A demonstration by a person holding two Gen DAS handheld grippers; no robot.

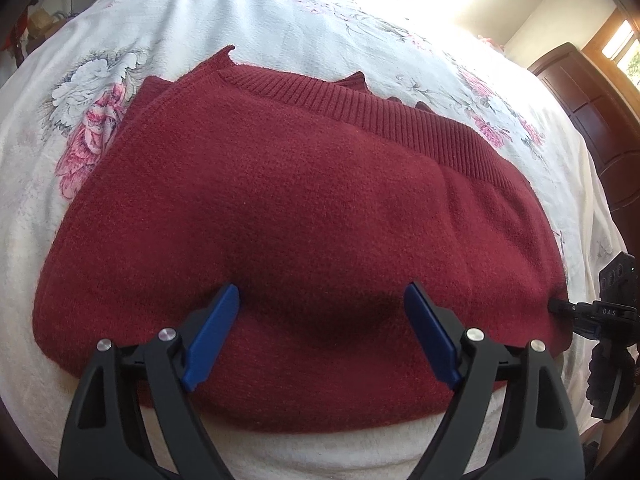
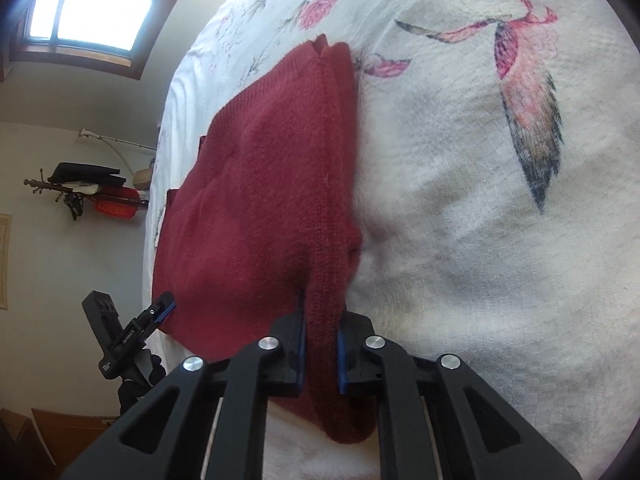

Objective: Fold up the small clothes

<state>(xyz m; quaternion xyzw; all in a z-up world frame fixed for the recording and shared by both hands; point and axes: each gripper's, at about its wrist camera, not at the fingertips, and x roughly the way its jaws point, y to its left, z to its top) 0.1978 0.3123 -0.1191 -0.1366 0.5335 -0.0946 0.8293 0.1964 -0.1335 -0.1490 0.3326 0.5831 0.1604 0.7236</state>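
Observation:
A dark red knit sweater (image 1: 280, 200) lies folded on a white floral bedspread (image 1: 240, 20), its ribbed hem at the far side. My left gripper (image 1: 322, 290) hovers over the sweater's near part, its blue pads wide apart with only fabric beneath them. At the sweater's right edge, my right gripper (image 1: 560, 306) reaches in. In the right wrist view, the right gripper (image 2: 322, 312) is shut on a thick folded edge of the sweater (image 2: 256, 200), which bulges out between the pads. The left gripper (image 2: 160, 312) shows at the sweater's far corner.
The bedspread (image 2: 460, 240) stretches bare to the right of the sweater. Dark wooden furniture (image 1: 592, 112) stands past the bed's far right. A window (image 2: 100, 4) and a wall rack with a red item (image 2: 112, 204) lie beyond the bed edge.

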